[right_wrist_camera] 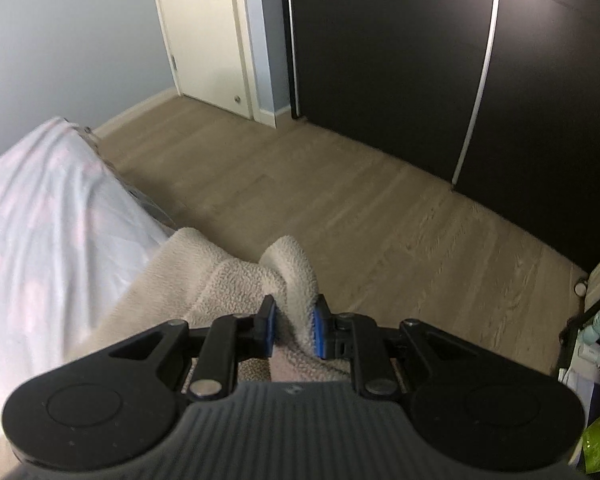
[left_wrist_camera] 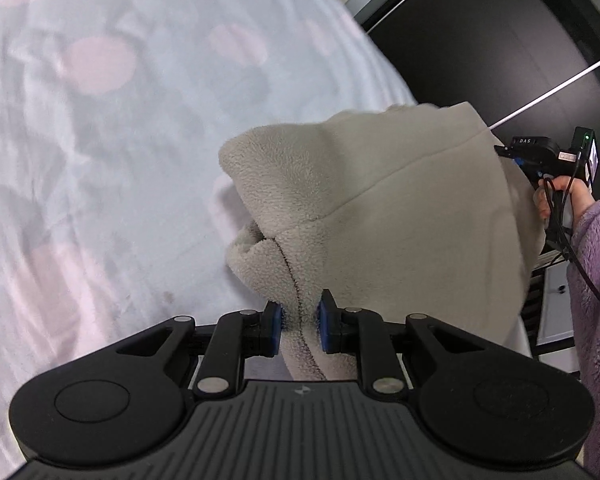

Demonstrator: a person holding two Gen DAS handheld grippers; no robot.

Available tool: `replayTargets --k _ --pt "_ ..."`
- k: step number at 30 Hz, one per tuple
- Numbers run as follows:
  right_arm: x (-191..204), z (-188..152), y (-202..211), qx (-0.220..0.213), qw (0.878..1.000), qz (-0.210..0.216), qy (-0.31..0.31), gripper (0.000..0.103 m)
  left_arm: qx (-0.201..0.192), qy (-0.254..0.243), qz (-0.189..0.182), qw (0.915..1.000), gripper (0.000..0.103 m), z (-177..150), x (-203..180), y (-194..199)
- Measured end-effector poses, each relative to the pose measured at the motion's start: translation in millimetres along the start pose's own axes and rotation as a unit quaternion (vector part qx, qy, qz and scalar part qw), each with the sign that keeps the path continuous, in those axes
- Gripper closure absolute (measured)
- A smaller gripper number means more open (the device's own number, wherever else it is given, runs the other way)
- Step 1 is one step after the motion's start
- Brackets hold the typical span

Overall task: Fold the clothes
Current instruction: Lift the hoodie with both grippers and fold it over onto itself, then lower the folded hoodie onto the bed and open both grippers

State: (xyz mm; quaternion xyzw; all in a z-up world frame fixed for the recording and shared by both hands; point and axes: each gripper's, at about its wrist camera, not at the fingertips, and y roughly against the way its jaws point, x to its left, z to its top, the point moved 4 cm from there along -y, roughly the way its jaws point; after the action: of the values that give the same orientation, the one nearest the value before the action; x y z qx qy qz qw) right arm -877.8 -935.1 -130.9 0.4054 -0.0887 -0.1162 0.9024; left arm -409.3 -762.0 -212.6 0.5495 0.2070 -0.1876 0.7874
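The bed (left_wrist_camera: 80, 160), covered by a pale blue sheet with pink spots, fills the left side of the left wrist view and is blurred. A cream fleece garment (left_wrist_camera: 360, 208) is held up above the sheet, near the bed's right edge, hanging between the two grippers. The left gripper (left_wrist_camera: 299, 326) has its blue pads (left_wrist_camera: 275, 330) pressed in on a bunched fold of the fleece, along a dark seam line that runs down between the fingers; the jaws stand nearly closed with only the thickness of cloth between them. From there the garment spreads up and to the right in a broad panel with a stitched band across it. At its far right corner the right gripper (left_wrist_camera: 504, 152) meets the cloth edge, held by the person's right hand (left_wrist_camera: 560, 192), which comes out of a purple fuzzy sleeve (left_wrist_camera: 596, 280). A black cable (left_wrist_camera: 580, 268) trails down from that tool. Behind it stands a dark wardrobe (left_wrist_camera: 500, 40).

In the right wrist view the bed (right_wrist_camera: 40, 200) lies at the left, its corner dropping to a wood floor (right_wrist_camera: 340, 200). The fleece garment (right_wrist_camera: 220, 280) drapes from the bed's edge toward the right gripper (right_wrist_camera: 294, 328), whose blue pads (right_wrist_camera: 319, 332) pinch a raised fold, the jaws drawn close on the cloth. Beyond are a cream door (right_wrist_camera: 208, 32) and the dark wardrobe (right_wrist_camera: 420, 60).
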Motion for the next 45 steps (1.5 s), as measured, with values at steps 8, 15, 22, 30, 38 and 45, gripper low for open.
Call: replayTargets --k 8,15,22,30,38,45 --pt "-5 -25 -50 0.019 1.000 0.002 0.001 0.075 0.020 -0.022 0.014 0.9995 0.086 1 2 -19" --pt "-24 -14 -33 -0.006 0.999 -0.024 -0.029 0.065 0.021 -0.020 0.015 0.9995 0.086 0 -2 -12" --pt "-58 -14 45 -0.058 0.997 0.001 -0.043 0.077 0.020 -0.029 0.024 0.9991 0.086 0 -7 -9" --pt "-96 -91 79 -0.034 0.998 0.015 -0.056 0.081 0.015 -0.046 0.035 0.9982 0.086 -5 -7 -2" --pt "-118 -121 53 0.006 0.992 -0.018 -0.123 0.096 0.018 -0.055 0.053 0.9969 0.085 0 -17 -9" --pt "-89 -116 94 -0.011 0.996 -0.028 -0.082 0.088 0.004 -0.065 0.060 0.9960 0.083 0 -27 4"
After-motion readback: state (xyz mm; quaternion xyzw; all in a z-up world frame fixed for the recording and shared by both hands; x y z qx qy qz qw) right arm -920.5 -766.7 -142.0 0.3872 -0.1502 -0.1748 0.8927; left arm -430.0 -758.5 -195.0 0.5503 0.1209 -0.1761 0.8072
